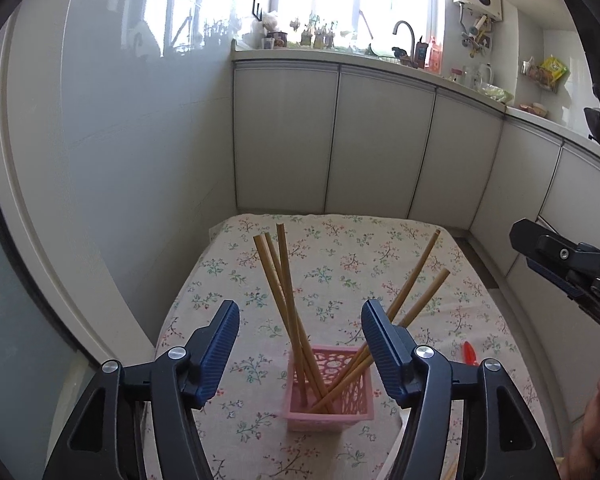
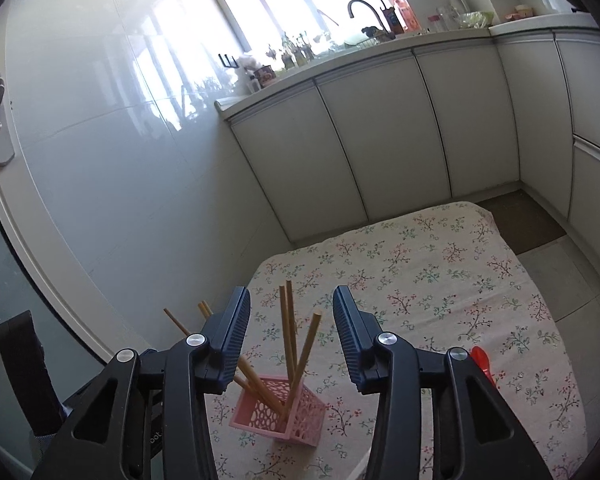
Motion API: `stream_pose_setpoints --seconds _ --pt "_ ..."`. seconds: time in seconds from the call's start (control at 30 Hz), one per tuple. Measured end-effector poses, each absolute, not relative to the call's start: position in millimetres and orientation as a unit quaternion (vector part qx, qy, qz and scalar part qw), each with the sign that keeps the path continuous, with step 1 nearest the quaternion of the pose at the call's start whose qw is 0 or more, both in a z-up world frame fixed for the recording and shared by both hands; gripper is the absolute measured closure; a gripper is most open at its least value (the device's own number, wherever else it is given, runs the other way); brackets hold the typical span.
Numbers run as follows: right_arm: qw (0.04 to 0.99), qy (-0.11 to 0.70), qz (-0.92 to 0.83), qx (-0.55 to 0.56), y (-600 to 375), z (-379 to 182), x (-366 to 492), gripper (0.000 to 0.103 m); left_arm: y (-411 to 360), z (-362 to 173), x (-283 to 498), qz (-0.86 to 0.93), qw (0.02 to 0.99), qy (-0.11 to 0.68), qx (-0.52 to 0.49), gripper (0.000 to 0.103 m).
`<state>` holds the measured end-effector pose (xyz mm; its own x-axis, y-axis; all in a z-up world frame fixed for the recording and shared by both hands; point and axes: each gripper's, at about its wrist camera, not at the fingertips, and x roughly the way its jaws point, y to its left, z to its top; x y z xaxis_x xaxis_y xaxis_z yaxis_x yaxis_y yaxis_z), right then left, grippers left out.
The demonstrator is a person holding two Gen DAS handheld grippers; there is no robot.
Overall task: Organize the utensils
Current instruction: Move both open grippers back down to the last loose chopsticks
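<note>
Left tool (image 1: 300, 340) raised above worktop (image 1: 340, 248), pointing forward and down, jaws wide, nothing between them. Right tool (image 2: 292, 332) likewise raised, tilted down, jaws wide and empty. Pink basket (image 1: 328, 396) stands on floral cloth near front edge, just below both tools. Chopsticks (image 1: 284, 292) stand in basket, leaning apart. Red utensil (image 2: 482, 360) lies on cloth right of basket.
</note>
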<state>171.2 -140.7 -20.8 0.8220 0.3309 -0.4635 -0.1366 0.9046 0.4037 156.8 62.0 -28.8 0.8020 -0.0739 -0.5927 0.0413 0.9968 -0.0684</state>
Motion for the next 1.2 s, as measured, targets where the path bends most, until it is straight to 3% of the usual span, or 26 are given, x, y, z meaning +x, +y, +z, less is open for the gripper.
stream_pose_setpoints --seconds 0.37,0.5,1.2 --pt "0.913 0.362 0.079 0.170 -197.0 -37.4 145.0 0.039 44.4 -40.8 129.4 -0.065 0.929 0.363 0.000 0.020" --pt "0.892 0.418 0.049 0.164 -216.7 -52.5 139.2 0.035 32.1 -57.6 123.6 -0.091 0.908 0.408 0.024 0.019" --pt "0.780 0.610 -0.004 0.140 -272.7 -152.3 132.1 0.035 -74.1 -155.2 136.6 -0.178 0.795 0.574 0.083 0.019"
